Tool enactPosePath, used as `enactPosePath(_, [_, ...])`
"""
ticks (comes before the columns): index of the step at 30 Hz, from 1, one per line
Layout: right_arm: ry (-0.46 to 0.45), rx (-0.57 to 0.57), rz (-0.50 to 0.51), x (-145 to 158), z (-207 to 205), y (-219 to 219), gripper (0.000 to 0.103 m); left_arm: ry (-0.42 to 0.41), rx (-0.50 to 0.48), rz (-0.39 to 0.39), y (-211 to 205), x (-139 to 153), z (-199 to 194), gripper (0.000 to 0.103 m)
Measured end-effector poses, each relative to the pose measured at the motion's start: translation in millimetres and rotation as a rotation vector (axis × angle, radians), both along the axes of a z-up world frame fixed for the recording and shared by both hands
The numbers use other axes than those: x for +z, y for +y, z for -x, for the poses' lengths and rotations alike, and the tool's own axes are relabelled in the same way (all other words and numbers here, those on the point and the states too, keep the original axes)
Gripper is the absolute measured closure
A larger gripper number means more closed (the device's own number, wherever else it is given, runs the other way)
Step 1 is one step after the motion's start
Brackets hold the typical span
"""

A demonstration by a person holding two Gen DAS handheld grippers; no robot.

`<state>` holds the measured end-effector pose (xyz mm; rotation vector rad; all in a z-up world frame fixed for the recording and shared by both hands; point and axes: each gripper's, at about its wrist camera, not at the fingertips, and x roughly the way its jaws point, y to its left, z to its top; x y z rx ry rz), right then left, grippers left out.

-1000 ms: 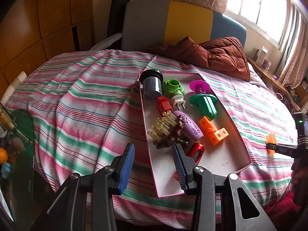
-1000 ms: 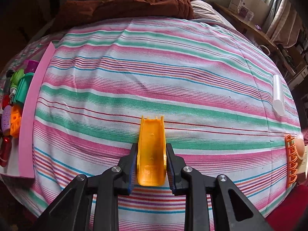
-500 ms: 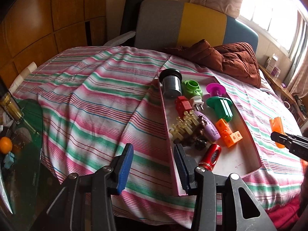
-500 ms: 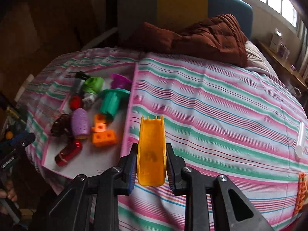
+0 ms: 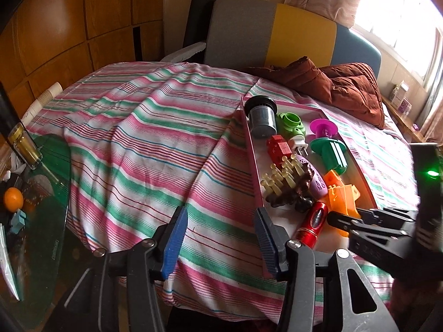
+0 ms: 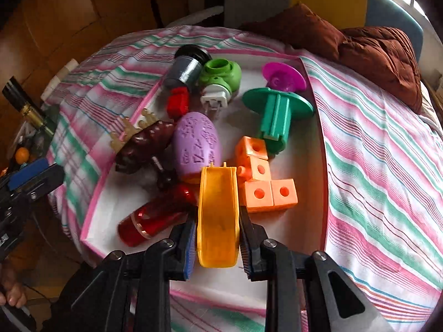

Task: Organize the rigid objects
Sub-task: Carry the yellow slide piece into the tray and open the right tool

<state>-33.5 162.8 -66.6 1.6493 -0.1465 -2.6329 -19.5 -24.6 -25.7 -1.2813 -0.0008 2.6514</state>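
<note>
My right gripper (image 6: 217, 244) is shut on a yellow-orange curved plastic piece (image 6: 218, 213) and holds it over the near part of the pink-rimmed tray (image 6: 321, 149). The tray holds orange cubes (image 6: 263, 185), a purple egg (image 6: 198, 145), a red cylinder (image 6: 155, 217), a teal flanged piece (image 6: 277, 112), a green plug piece (image 6: 220, 78), a grey-black cylinder (image 6: 185, 66) and a brown comb piece (image 6: 141, 144). My left gripper (image 5: 218, 239) is open and empty, over the striped bedsheet just left of the tray's near corner (image 5: 260, 196). The right gripper with the orange piece (image 5: 342, 204) shows there too.
The tray lies on a bed with a striped sheet (image 5: 144, 138). A brown quilt (image 5: 340, 85) lies at the far side. A glass table (image 5: 41, 210) with a bottle (image 5: 23, 144) and an orange (image 5: 12, 197) stands at the left. A headboard (image 5: 277, 33) is behind.
My right gripper has carried the yellow-orange piece left from the bare sheet to above the tray. My left gripper stays open and has drifted a little left of the tray.
</note>
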Motion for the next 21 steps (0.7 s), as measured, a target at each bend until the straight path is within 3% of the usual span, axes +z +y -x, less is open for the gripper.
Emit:
enactPosePath(6, [0.013,-0.023,0.007,0,4,4,0.076,0.018,0.016,0.009,0,5,1,0.042])
enactPosePath(9, [0.017,-0.026,0.008,0,1,1,0.067,0.026,0.016,0.013,2,7,-1,0.040])
enactPosePath(12, [0.029,-0.037,0.001,1,-3,0,0.065,0.028,0.015,0.011,2,8,-2,0.038])
enactPosePath(19, [0.110,-0.040,-0.030,16,-18,-2,0.058,0.039,0.014,0.008,7,11,-9,0.032])
enactPosePath(21, [0.134,-0.052,-0.038,21,-23,-1,0.058,0.046,0.011,0.011,9,12,-11,0.025])
